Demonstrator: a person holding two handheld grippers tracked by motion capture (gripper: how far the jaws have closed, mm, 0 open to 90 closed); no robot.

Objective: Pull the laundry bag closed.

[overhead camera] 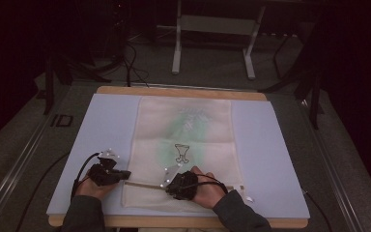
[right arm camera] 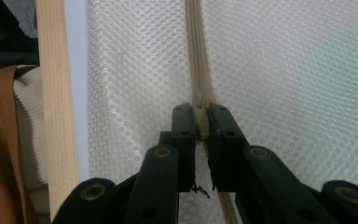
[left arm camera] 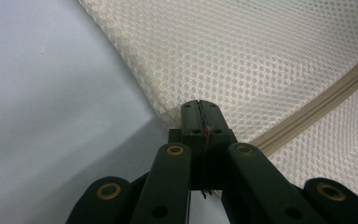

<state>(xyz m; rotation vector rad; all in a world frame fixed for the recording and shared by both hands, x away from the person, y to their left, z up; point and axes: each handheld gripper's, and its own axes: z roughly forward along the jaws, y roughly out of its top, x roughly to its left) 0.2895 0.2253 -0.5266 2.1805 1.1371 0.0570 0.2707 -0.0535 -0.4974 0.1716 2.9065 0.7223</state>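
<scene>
A white mesh bag lies flat on the blue mat, with a pale green garment showing through it. Its beige zipper runs along the near end. My left gripper is at the bag's near left corner; in the left gripper view the left gripper is shut on the mesh edge, with the zipper to the right. My right gripper sits on the zipper line, and up close the right gripper is shut on a beige piece of the zipper.
The mat lies on a wooden table whose near edge runs beside the bag. A small white object lies near the right wrist. Beyond the table, a white frame's legs and cables are on the floor.
</scene>
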